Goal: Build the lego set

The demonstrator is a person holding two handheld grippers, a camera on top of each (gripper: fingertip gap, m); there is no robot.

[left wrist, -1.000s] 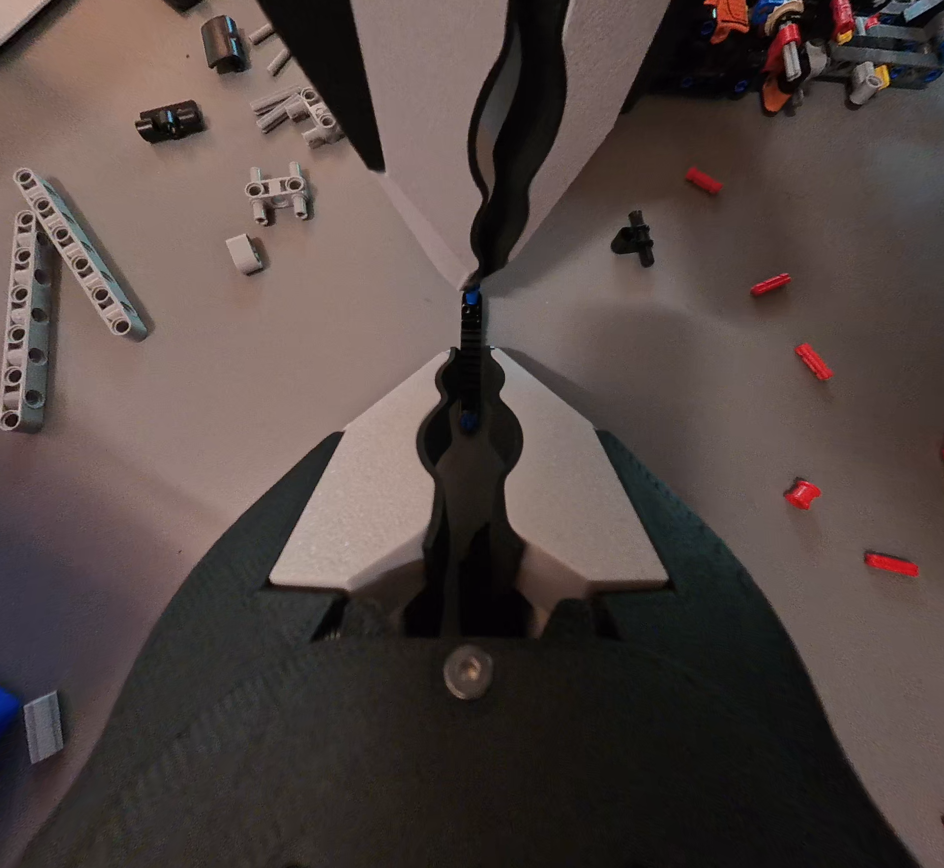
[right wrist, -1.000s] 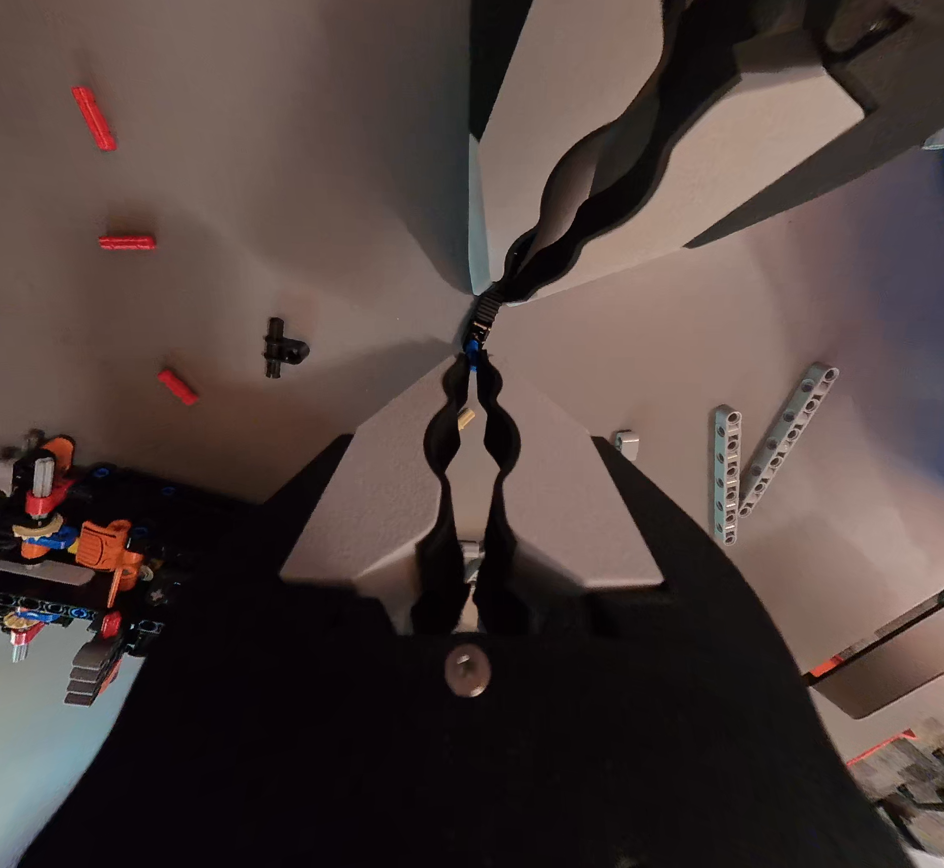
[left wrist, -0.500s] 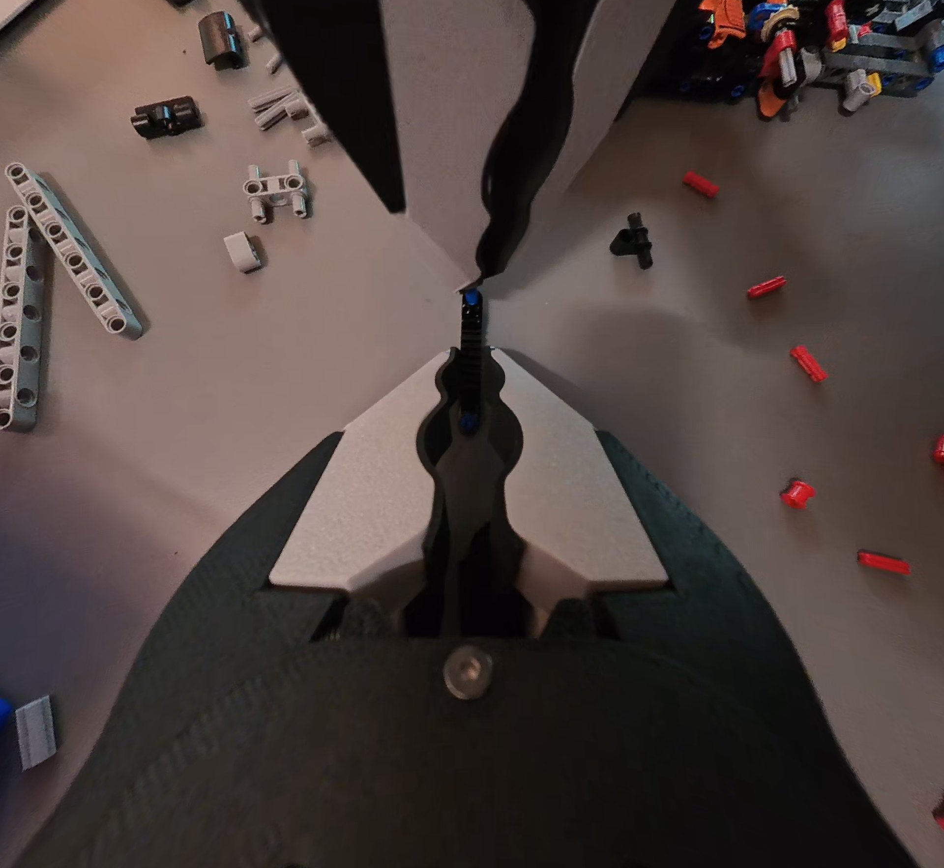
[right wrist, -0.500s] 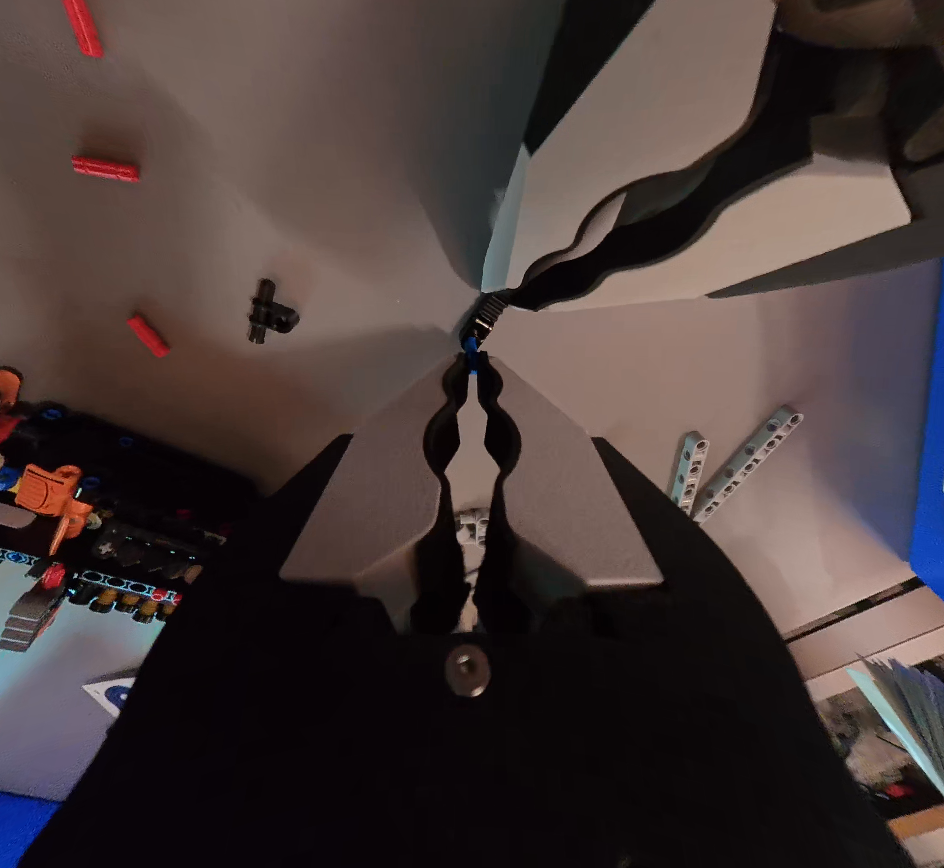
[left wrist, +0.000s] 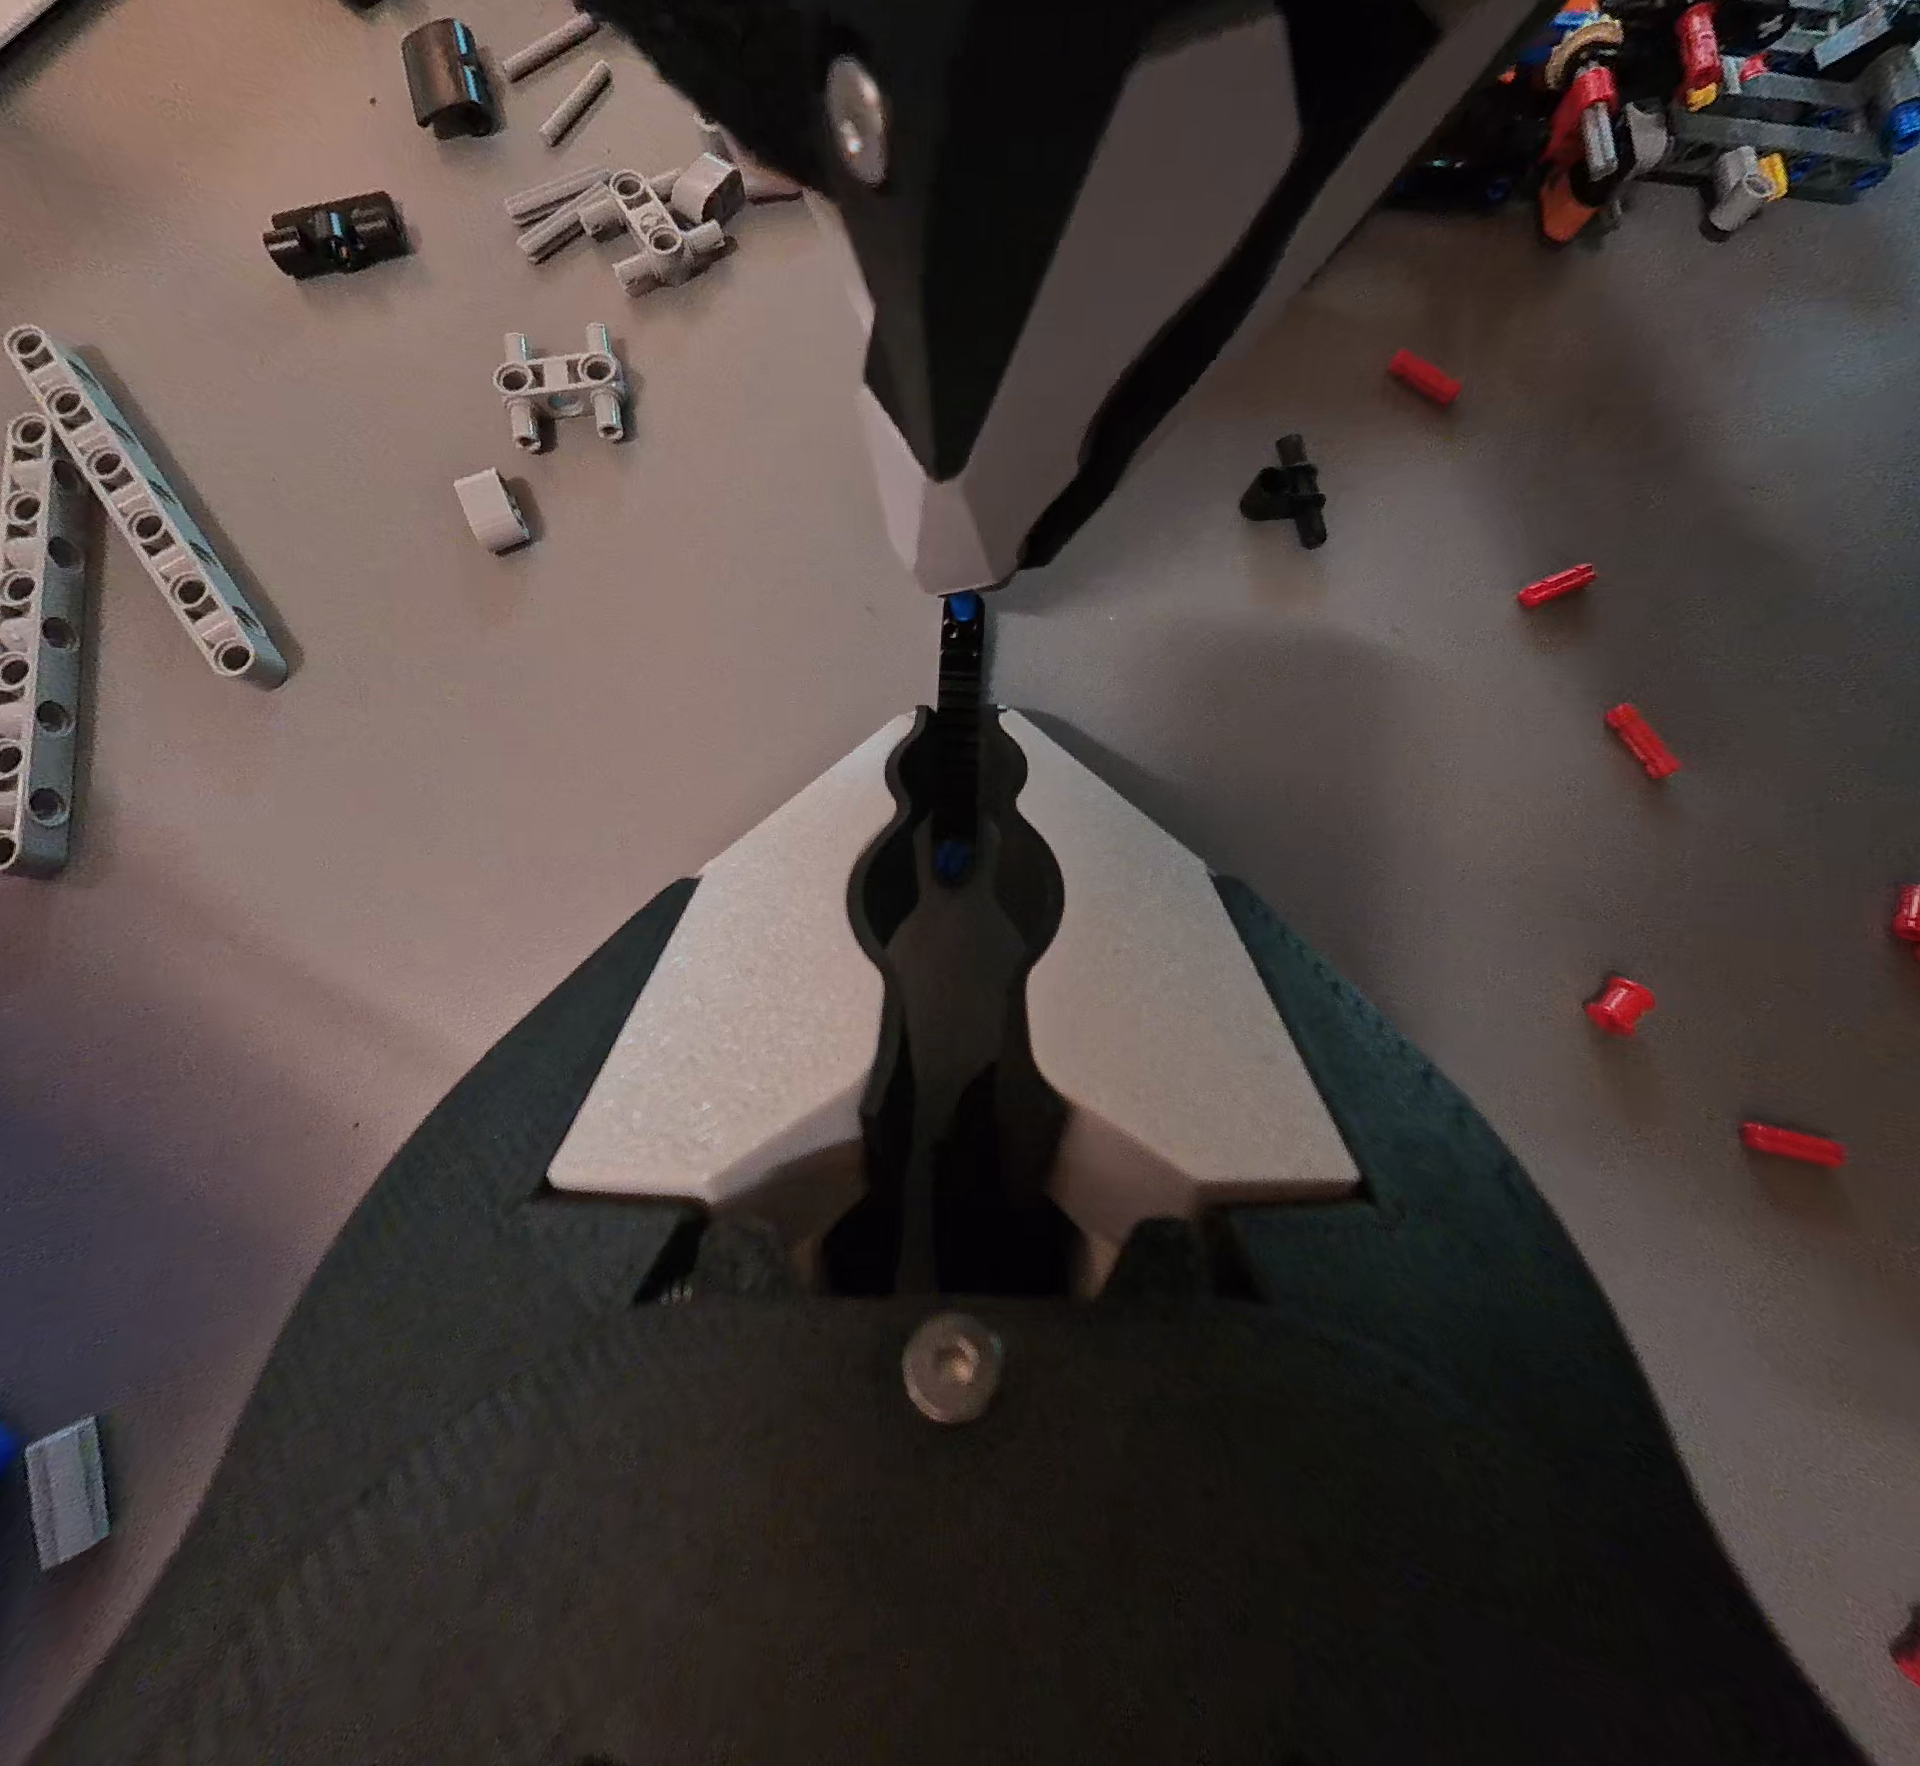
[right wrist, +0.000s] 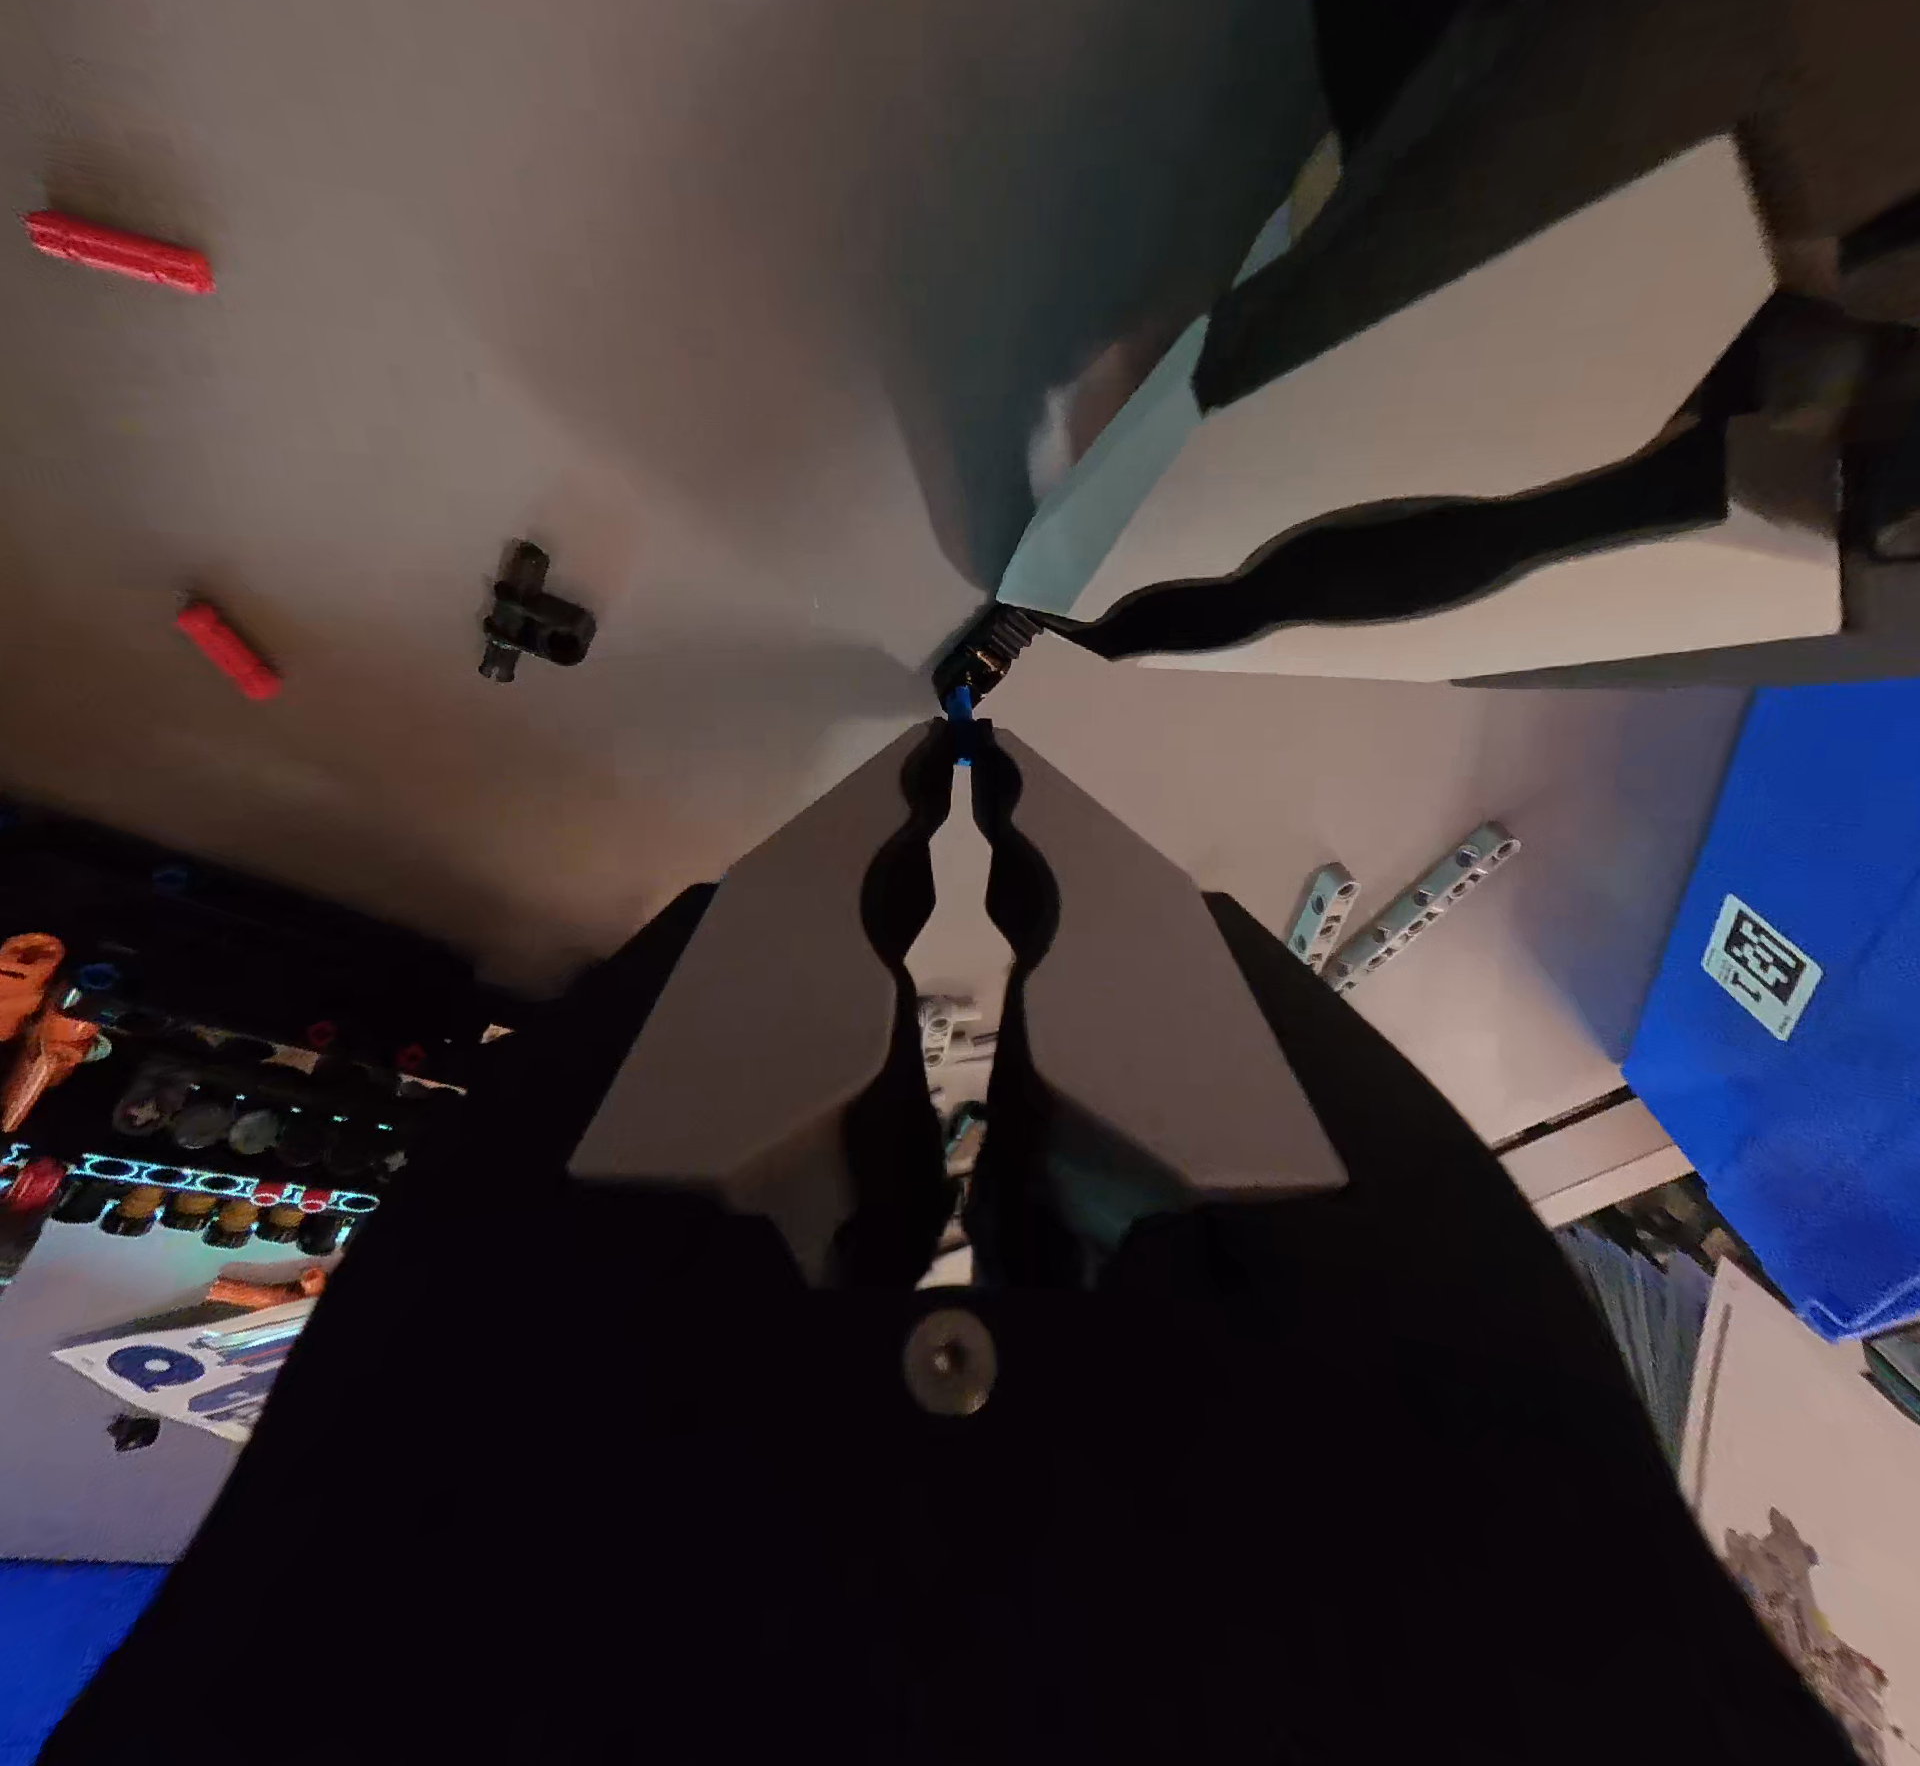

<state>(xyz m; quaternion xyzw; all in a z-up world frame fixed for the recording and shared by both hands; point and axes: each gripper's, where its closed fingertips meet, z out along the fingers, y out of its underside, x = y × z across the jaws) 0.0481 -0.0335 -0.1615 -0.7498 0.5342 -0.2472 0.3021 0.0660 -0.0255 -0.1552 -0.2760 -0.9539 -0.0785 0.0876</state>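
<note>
Left tongs (left wrist: 961, 729) clamp a black ribbed piece (left wrist: 960, 677), held level above the desk (left wrist: 520, 885). Right tongs (right wrist: 961, 740), tip to tip opposite, pinch its blue pin (right wrist: 961, 714).

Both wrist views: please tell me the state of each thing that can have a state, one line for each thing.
Left claw: shut on the black ribbed piece.
Black ribbed piece: held above the table, blue pin at its far end.
Right claw: shut on the blue pin.
Blue pin: sits in the ribbed piece's end.
Black connector: lying loose on the table.
Grey beams: lying loose, ends touching.
</note>
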